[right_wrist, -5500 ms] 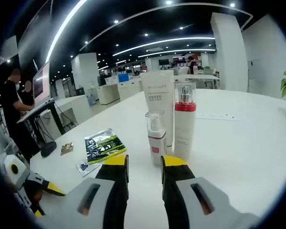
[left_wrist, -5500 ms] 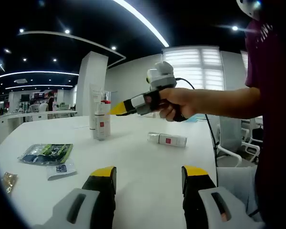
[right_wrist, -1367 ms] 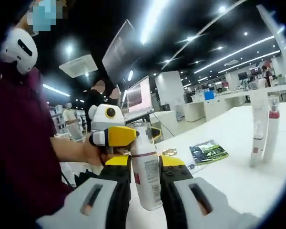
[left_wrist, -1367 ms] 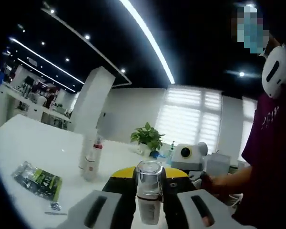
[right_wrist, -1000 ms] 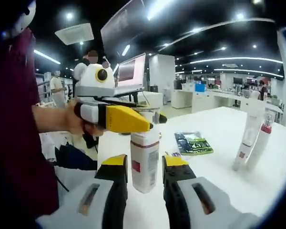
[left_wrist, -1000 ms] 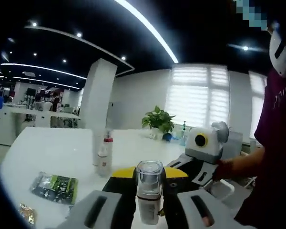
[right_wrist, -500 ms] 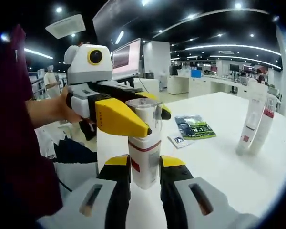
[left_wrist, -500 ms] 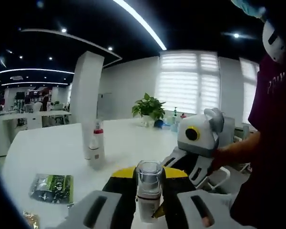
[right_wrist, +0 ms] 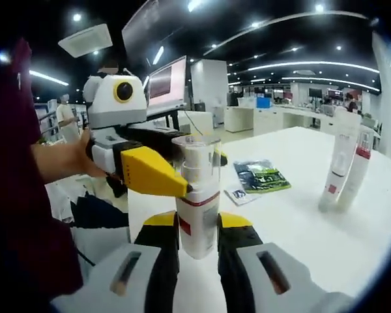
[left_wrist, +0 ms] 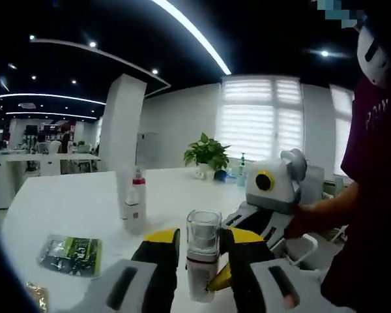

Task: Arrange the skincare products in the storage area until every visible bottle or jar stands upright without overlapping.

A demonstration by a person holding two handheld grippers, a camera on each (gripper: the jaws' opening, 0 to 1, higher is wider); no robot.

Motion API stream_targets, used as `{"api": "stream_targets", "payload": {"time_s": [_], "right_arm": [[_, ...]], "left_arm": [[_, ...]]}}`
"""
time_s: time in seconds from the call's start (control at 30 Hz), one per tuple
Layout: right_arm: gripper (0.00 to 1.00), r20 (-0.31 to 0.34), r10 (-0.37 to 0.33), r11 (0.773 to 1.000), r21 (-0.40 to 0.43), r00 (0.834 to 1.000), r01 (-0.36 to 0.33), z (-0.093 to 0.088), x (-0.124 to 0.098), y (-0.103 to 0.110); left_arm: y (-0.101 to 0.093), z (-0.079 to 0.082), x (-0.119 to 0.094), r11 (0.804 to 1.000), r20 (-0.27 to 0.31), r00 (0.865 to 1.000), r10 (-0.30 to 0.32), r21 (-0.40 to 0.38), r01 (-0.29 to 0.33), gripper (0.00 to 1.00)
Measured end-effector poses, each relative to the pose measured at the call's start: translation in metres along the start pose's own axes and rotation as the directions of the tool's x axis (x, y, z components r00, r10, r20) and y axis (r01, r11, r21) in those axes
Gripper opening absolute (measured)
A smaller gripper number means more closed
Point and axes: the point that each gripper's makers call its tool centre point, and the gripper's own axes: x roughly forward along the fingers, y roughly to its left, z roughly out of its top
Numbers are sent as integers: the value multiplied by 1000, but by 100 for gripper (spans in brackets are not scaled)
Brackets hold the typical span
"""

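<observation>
Above the near edge of the table point(right_wrist: 352, 228), a pump bottle point(right_wrist: 197, 195) is held upright between both grippers, off the surface. The right gripper point(right_wrist: 197, 225) has its jaws narrow and clamped on the bottle body. The left gripper point(left_wrist: 202, 238) has jaws around the clear cap; in the left gripper view there looks to be a small gap each side, so I'd call them loosened rather than gripping. In the right gripper view its yellow jaws sit at the cap from the left.

Step in hand, I'd judge: bimanual righting or handover, bottle now vertical.

Far side of the table: tube point(right_wrist: 339, 166) and red-collar bottle point(right_wrist: 358, 171) stand together, upright. Green packet point(right_wrist: 260, 176) lies flat between.

Next: left backs off clear of the cap, right carries the bottle over and sets it down beside the pair, not touching either.
</observation>
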Motion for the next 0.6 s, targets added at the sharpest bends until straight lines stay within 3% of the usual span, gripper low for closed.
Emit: {"api": "stream_targets", "payload": {"time_s": [0.13, 0.27, 0.6], "right_arm": [[20, 0, -28, 1000, 11, 1000, 28, -2, -3, -16], [20, -3, -62, 998, 1, 998, 62, -1, -8, -33], [20, 27, -145, 989, -4, 989, 145, 9, -15, -75]], "left_arm": [[11, 2, -6, 998, 86, 996, 23, -66, -18, 41], [25, -14, -12, 992, 120, 990, 74, -109, -61, 52], [38, -55, -16, 983, 92, 988, 120, -148, -106, 56]]}}
